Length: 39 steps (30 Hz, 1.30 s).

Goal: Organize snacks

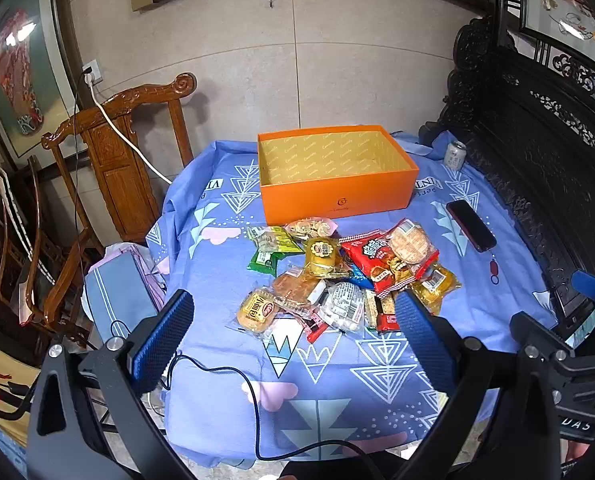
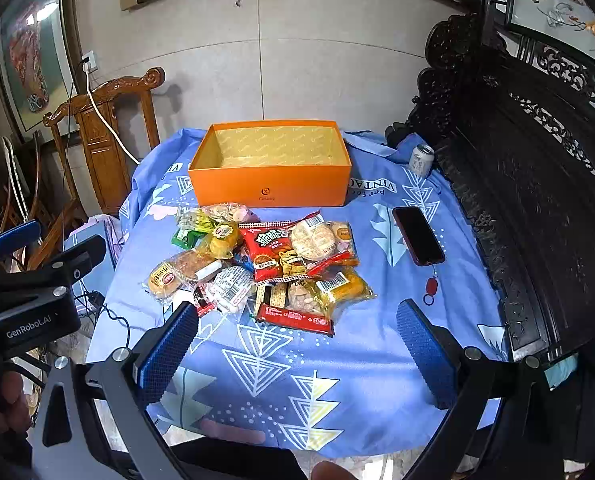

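I see the snacks (image 2: pixel 257 264) as a loose heap of crinkly wrapped packets, red, yellow, green and clear, lying just in front of the empty orange box (image 2: pixel 271 164) on the blue-clothed surface (image 2: pixel 337 380). My left gripper (image 1: pixel 293 336) and right gripper (image 2: pixel 297 344) hover nearer than the heap, tilted downward, jaws wide, holding nothing.

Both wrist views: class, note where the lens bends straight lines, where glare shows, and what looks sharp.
Left wrist view: wall seams and picture frame bow near the edges, glare on the left picture glass; snack pile sharp. Right wrist view: same bowing, orange box crisp, carved bench dark.
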Each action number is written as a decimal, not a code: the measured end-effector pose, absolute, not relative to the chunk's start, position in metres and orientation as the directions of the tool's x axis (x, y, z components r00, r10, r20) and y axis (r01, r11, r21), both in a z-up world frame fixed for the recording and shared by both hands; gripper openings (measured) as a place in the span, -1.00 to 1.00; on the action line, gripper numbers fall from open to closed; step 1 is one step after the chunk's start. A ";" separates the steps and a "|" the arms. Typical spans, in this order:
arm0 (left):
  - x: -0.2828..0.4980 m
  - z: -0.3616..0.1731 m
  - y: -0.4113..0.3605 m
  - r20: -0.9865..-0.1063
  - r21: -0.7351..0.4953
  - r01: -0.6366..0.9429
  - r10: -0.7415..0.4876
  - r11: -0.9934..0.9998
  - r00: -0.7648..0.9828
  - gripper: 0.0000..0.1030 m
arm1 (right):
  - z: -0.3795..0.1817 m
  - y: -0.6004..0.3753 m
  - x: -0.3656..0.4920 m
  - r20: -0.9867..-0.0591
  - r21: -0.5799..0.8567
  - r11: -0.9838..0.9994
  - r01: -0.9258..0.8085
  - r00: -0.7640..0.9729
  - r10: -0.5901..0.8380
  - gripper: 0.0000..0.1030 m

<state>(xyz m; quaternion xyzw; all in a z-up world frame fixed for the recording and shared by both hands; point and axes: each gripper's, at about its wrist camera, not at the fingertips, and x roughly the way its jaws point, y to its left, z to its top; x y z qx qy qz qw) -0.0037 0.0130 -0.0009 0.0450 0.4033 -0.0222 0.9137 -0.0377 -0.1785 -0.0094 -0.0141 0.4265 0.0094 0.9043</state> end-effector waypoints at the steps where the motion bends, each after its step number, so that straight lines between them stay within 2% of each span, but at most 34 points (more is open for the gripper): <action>1: -0.004 -0.001 0.013 -0.739 0.065 0.077 -0.004 0.995 0.674 0.92 | -0.008 -0.180 -0.036 -0.771 -0.017 0.999 -0.029 0.637 0.005 0.93; 39: -0.003 -0.008 0.015 -0.746 0.048 0.081 -0.019 0.996 0.666 0.92 | -0.012 -0.172 -0.036 -0.774 -0.031 0.999 -0.021 0.633 -0.011 0.93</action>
